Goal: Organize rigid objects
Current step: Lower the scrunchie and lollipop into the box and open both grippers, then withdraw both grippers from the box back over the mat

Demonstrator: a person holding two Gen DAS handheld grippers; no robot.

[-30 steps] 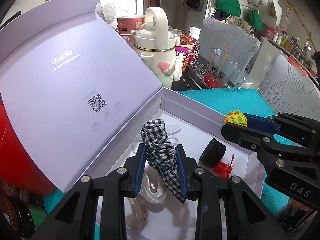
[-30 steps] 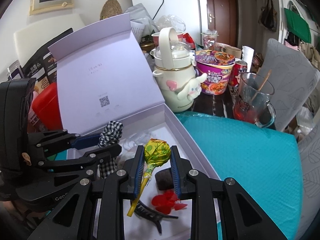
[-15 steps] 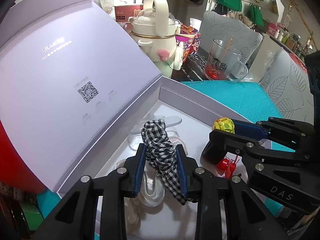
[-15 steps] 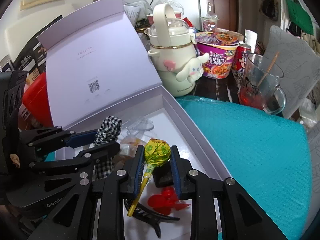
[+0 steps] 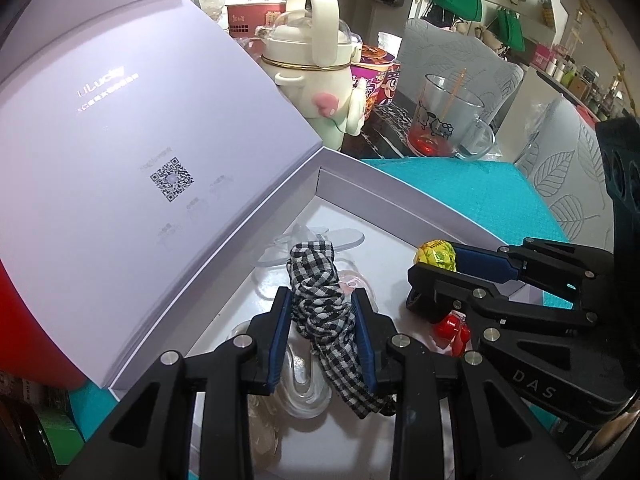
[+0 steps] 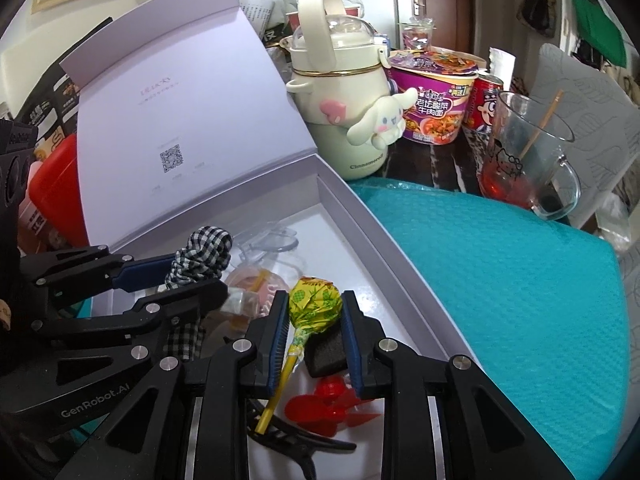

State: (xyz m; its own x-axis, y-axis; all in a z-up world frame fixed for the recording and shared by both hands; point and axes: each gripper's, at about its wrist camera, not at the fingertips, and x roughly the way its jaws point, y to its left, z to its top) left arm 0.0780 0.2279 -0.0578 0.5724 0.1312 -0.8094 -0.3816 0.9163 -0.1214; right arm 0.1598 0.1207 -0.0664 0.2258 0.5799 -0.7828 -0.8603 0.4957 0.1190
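An open lilac box (image 5: 400,196) (image 6: 360,216) lies on a teal mat, its lid raised at the left. My left gripper (image 5: 322,300) is shut on a black-and-white checked scrunchie (image 5: 320,300) and holds it over the box floor. It also shows in the right wrist view (image 6: 204,256). My right gripper (image 6: 314,304) is shut on a yellow-green wrapped lollipop (image 6: 314,304) over the box's right side. The lollipop also shows in the left wrist view (image 5: 436,255). In the box lie clear plastic pieces (image 5: 308,236), a black block (image 6: 326,354), a red plastic piece (image 6: 324,404) and a black hair clip (image 6: 304,444).
Behind the box stand a cream Cinnamoroll bottle (image 6: 344,96), a purple noodle cup (image 6: 434,100), a red can (image 6: 482,100) and a glass mug (image 6: 524,156) with red liquid. A red container (image 6: 52,192) sits left of the lid. Grey chairs (image 5: 568,176) stand at the right.
Both grippers have moved lower and closer over the box floor, each keeping its object. The right gripper has drawn nearer to the left one.
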